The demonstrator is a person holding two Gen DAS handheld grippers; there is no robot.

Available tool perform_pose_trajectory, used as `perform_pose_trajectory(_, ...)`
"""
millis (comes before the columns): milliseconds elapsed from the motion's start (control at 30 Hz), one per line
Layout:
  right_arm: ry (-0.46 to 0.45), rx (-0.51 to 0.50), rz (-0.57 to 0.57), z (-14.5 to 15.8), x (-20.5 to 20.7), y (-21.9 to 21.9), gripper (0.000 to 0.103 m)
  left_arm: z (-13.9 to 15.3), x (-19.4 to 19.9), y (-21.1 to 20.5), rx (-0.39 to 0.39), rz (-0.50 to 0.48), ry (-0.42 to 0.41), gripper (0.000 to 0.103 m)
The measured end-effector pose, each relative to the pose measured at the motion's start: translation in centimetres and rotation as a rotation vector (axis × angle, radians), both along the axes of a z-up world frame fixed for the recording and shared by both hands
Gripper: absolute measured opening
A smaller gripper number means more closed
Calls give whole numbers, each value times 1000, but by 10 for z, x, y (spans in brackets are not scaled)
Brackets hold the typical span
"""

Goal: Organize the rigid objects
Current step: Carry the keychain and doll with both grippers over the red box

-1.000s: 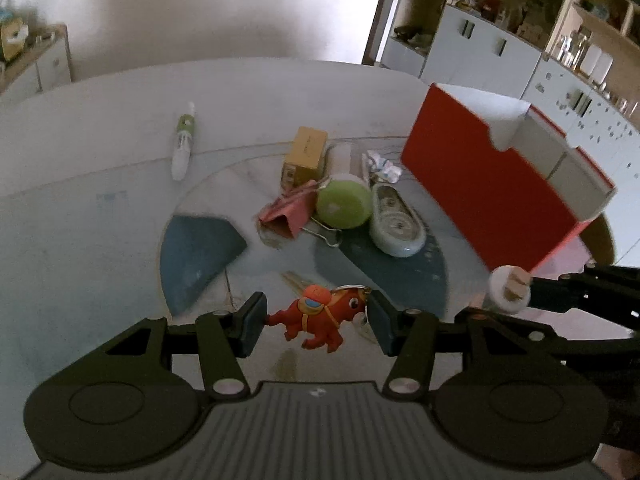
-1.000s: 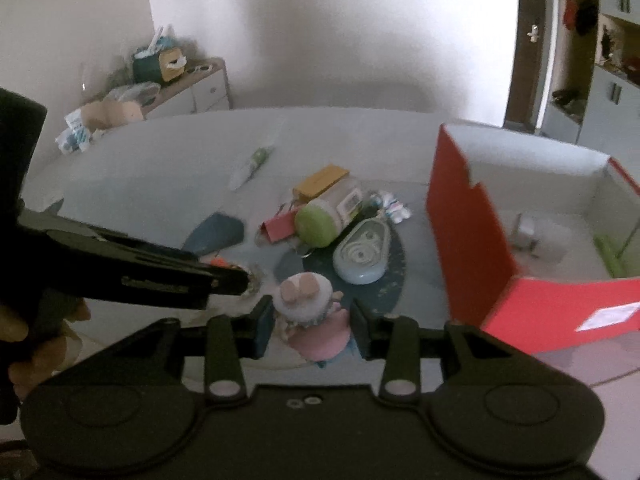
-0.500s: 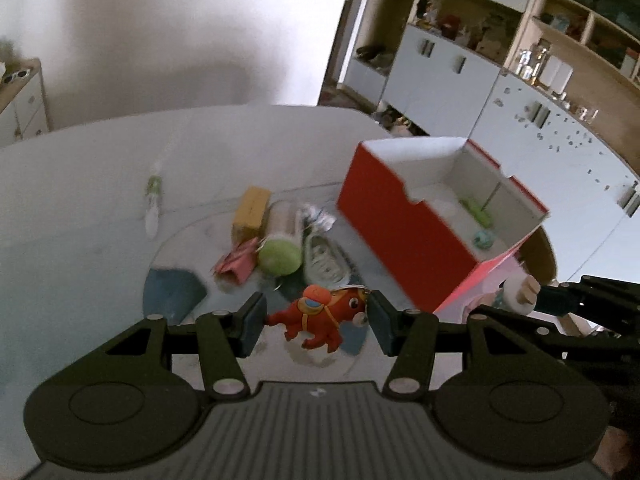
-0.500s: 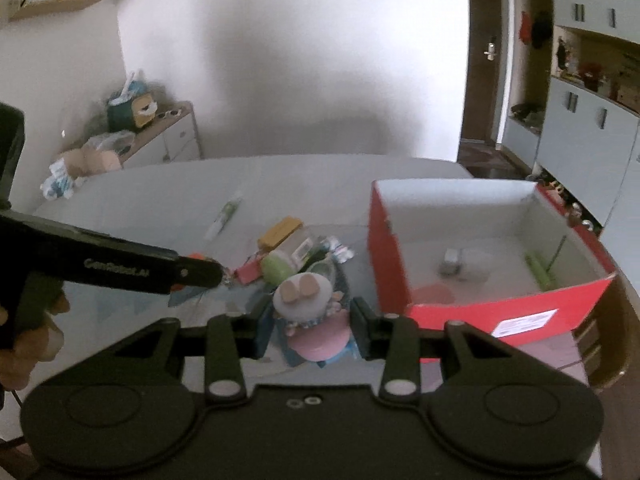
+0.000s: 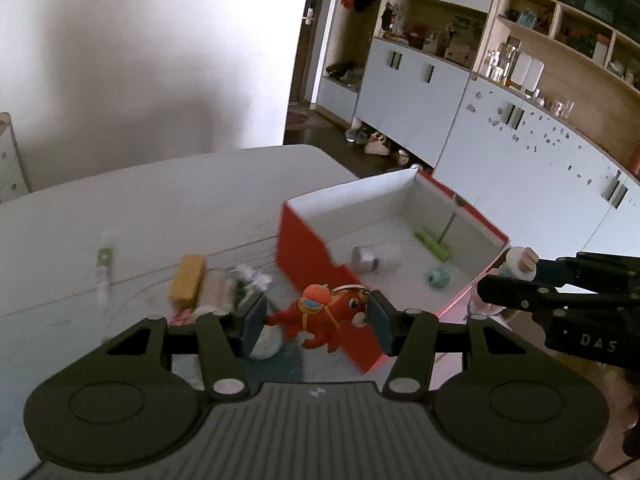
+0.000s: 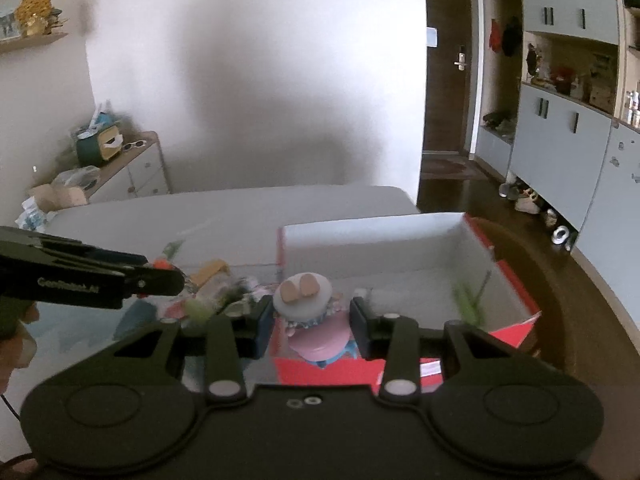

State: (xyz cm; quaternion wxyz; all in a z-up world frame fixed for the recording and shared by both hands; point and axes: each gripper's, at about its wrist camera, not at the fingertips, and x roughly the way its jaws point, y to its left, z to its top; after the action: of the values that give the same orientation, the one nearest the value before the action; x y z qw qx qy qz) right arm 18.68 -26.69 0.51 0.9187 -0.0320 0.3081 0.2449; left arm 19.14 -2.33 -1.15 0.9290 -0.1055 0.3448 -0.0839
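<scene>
My left gripper (image 5: 316,322) is shut on an orange toy horse keychain (image 5: 320,316) and holds it in the air beside the near left corner of the red box (image 5: 308,256). My right gripper (image 6: 312,320) is shut on a small doll with a white hat and pink skirt (image 6: 310,308), held above the near wall of the red box (image 6: 516,296). The doll (image 5: 518,260) and the right gripper also show at the right of the left wrist view. The box holds a green marker (image 5: 432,244), a silver cylinder (image 5: 366,258) and a small teal thing (image 5: 438,276).
On the grey table (image 5: 140,200) left of the box lie a yellow box (image 5: 188,282), a green and white pen (image 5: 104,268), crumpled wrappers (image 5: 250,274) and blurred clutter. White cabinets (image 5: 520,148) stand behind. A dresser (image 6: 132,168) stands at the far left.
Both grippers have lifted with their toys and swung right toward the red box. The box's inside has come into view, and the table clutter has dropped back to the left.
</scene>
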Motion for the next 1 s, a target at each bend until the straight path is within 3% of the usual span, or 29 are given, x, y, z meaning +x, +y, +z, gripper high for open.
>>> perform_pose_trajectory(500, 20, -5, 52, -16, 70, -68, 39, 10, 83, -91, 16, 27, 35, 55)
perform_pose_trajectory(1000, 91, -21, 81, -57, 126, -77, 39, -27, 190, -144, 64, 26, 122, 55)
